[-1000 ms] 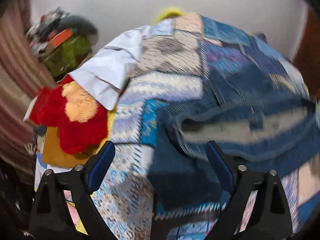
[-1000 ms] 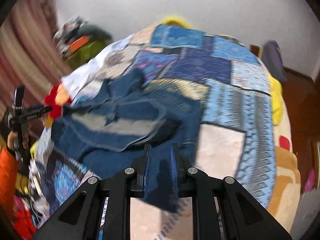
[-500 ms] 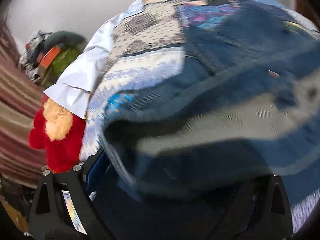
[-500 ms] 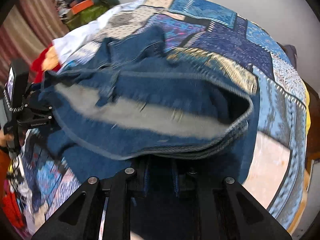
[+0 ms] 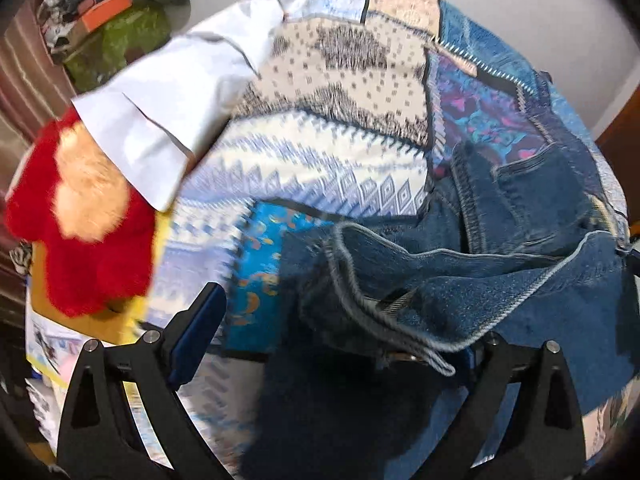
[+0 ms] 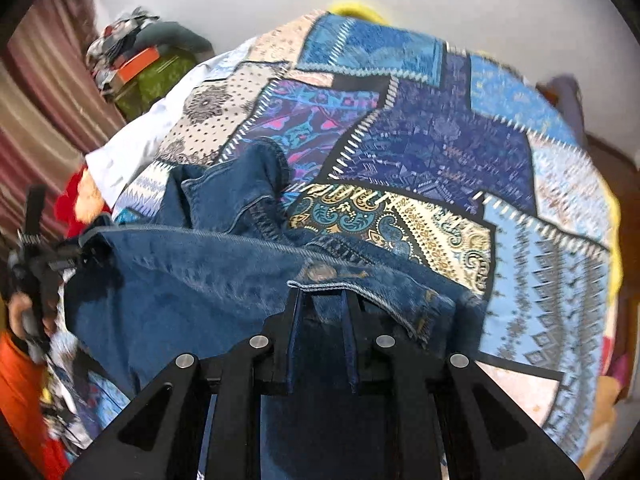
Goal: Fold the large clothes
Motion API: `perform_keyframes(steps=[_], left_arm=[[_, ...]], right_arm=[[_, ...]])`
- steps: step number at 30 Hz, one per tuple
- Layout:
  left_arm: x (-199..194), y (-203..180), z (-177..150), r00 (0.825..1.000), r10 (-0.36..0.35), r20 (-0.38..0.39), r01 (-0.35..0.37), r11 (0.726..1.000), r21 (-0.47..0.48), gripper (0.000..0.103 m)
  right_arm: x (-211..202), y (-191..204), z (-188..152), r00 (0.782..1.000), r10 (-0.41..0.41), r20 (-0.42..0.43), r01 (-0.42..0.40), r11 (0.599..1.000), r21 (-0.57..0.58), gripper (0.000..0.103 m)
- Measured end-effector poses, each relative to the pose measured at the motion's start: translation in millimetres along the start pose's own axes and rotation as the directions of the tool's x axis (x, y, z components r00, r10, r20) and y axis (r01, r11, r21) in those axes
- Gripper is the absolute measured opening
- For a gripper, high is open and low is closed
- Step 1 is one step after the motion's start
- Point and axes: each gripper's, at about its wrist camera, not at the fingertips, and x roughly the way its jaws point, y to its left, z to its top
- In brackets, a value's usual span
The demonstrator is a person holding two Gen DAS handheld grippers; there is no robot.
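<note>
Blue jeans (image 6: 192, 284) lie bunched on a patchwork quilt (image 6: 440, 152), one back pocket facing up. My right gripper (image 6: 320, 300) is shut on a denim edge, and the cloth hangs down between its fingers. In the left wrist view the jeans (image 5: 500, 292) fill the lower right. My left gripper (image 5: 348, 316) stands wide open, its blue-padded left finger (image 5: 200, 320) bare over the quilt (image 5: 320, 168). A frayed denim hem drapes over its right finger and hides the tip. The right wrist view shows the left gripper (image 6: 38, 256) at the jeans' left end.
A white cloth (image 5: 160, 100) and a red plush toy (image 5: 80, 240) lie at the bed's left edge. A pile of bags and boxes (image 5: 112, 20) stands at the back left by a striped curtain (image 6: 36, 100). An orange sleeve (image 6: 16, 380) shows lower left.
Both hands have swung across the bed and sunk a little with the jeans. The denim that filled the left wrist view now hangs at its lower right. The right gripper stayed shut on denim.
</note>
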Motion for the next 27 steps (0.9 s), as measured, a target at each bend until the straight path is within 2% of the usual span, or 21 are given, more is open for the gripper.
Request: perform_keyframes(steps=[2, 6, 8, 12, 19, 21, 23, 24, 25, 27], left_arm=[[-14, -1, 4, 1.0, 0.003, -0.004, -0.003, 0.999, 0.036, 0.098], [-50, -5, 9, 0.995, 0.066, 0.079, -0.073, 0.993, 0.088, 0.099], [-65, -5, 8, 0.995, 0.048, 0.09, -0.055, 0.996, 0.072, 0.1], [-68, -10, -5, 0.997, 0.002, 0.083, -0.006, 0.999, 0.043, 0.1], [-43, -47, -58, 0.996, -0.005, 0.088, -0.009, 0.988, 0.153, 0.1], [-27, -55, -74, 0.997, 0.021, 0.072, -0.035, 0.98, 0.195, 0.1], [-7, -57, -90, 0.991, 0.113, 0.067, -0.126, 0.962, 0.244, 0.1], [-2, -56, -95, 0.988, 0.138, 0.069, -0.151, 0.955, 0.255, 0.101], [4, -53, -100, 0.986, 0.154, 0.067, -0.166, 0.949, 0.267, 0.103], [11, -39, -105, 0.99, 0.13, 0.05, -0.138, 0.962, 0.235, 0.103]], right_arm=[[-16, 7, -5, 0.999, -0.019, 0.029, 0.02, 0.999, -0.031, 0.014], [-47, 17, -11, 0.995, -0.038, 0.097, 0.044, 0.998, -0.053, 0.014], [-59, 23, -12, 0.993, -0.013, 0.116, 0.017, 0.999, -0.04, 0.014], [-66, 40, -21, 0.994, 0.036, 0.102, -0.033, 0.999, -0.03, 0.014], [-29, 86, -59, 1.0, -0.009, -0.003, 0.008, 0.986, -0.167, 0.014], [-9, 94, -72, 0.997, -0.068, -0.046, 0.056, 0.974, -0.219, 0.014], [14, 96, -86, 0.981, -0.17, -0.092, 0.138, 0.949, -0.284, 0.014], [24, 95, -93, 0.971, -0.219, -0.1, 0.178, 0.932, -0.316, 0.014], [29, 93, -101, 0.969, -0.231, -0.089, 0.187, 0.918, -0.349, 0.014], [23, 90, -108, 0.975, -0.216, -0.046, 0.185, 0.913, -0.364, 0.014]])
